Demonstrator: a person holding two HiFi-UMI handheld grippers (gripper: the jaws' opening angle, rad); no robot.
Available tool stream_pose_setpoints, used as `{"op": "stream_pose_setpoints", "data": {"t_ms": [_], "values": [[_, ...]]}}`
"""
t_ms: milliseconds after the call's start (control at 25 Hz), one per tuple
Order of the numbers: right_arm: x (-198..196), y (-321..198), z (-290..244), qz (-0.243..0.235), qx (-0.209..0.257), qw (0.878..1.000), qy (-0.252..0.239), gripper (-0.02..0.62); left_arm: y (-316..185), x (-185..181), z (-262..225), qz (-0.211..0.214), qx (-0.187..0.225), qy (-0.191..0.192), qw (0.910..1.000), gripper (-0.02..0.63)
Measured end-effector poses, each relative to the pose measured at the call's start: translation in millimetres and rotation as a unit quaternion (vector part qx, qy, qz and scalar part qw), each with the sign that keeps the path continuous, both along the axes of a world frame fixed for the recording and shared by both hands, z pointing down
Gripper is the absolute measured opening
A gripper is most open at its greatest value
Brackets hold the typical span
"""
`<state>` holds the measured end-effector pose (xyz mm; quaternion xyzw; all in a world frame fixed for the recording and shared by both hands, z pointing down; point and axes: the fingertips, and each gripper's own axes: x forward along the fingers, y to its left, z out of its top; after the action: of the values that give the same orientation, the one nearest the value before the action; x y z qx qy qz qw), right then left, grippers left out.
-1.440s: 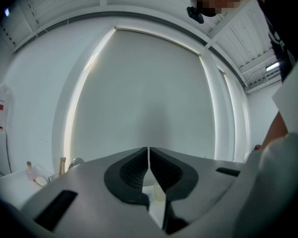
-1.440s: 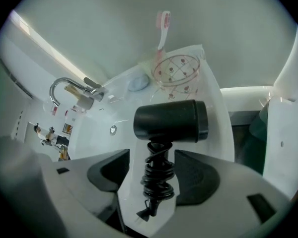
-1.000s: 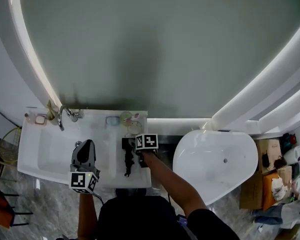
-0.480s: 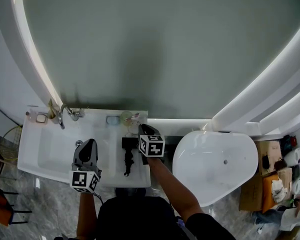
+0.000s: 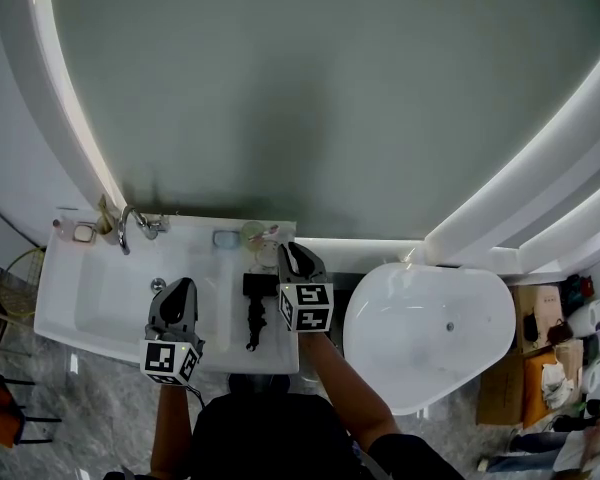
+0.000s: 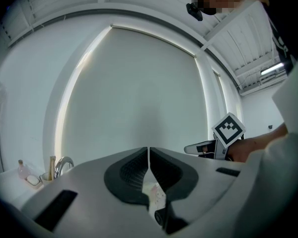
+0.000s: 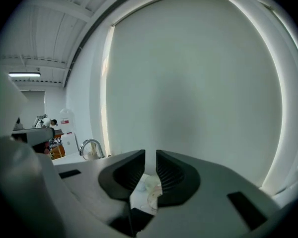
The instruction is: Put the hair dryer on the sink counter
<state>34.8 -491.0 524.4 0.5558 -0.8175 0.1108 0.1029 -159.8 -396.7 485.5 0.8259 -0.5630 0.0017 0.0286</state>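
Lying flat on the sink counter (image 5: 227, 353), to the right of the basin (image 5: 110, 303), is the black hair dryer (image 5: 253, 308). In the head view it rests between the two grippers, apart from both and nearer the right one, with its thicker end toward the wall and its slim end toward the front edge. No jaw touches it, so the placing appears to be done.

The left gripper (image 5: 177, 286) hangs over the basin. Its own view shows the jaws pressed together along a hairline, with nothing between them. The right gripper (image 5: 291, 251) is raised beside the counter's right edge. Its jaws have just been closing and now stand a narrow gap apart, holding nothing; only the pale wall shows through the gap.

Handling, as judged from these views: the dryer is probably a stiff, smooth plastic shell, fairly light and heavier toward the barrel. It would not be crushed by a firm pinch but could slip or swing in a loose one. If it needs moving again, the best hold is likely across the handle, close to where it joins the barrel, so the heavy end does not tip. Whether a limp cord trails from the slim end cannot be told at this size.
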Motion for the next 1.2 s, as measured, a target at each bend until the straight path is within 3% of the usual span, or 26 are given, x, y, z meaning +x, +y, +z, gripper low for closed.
{"op": "stream_pose_setpoints", "data": {"t_ms": [160, 280, 360, 600, 1200], "values": [[-4, 18, -33, -0.009, 0.098, 0.995, -0.003, 0.104, 1, 3, 2, 0.001, -0.004, 0.0, 1.0, 0.034], [-11, 39, -51, -0.006, 0.182, 0.983, -0.005, 0.104, 0, 9, 4, 0.008, -0.004, -0.011, 0.9999, 0.034], [-18, 53, -50, -0.02, 0.212, 0.977, -0.001, 0.104, 1, 15, 4, 0.014, 0.002, -0.015, 0.9998, 0.034], [-7, 68, -35, -0.01, 0.208, 0.978, -0.01, 0.104, 5, 28, 6, 0.021, 0.01, -0.012, 0.9996, 0.032], [21, 65, -35, 0.021, 0.208, 0.978, -0.011, 0.104, 1, 21, 7, 0.01, 0.004, -0.001, 0.9999, 0.025]]}}
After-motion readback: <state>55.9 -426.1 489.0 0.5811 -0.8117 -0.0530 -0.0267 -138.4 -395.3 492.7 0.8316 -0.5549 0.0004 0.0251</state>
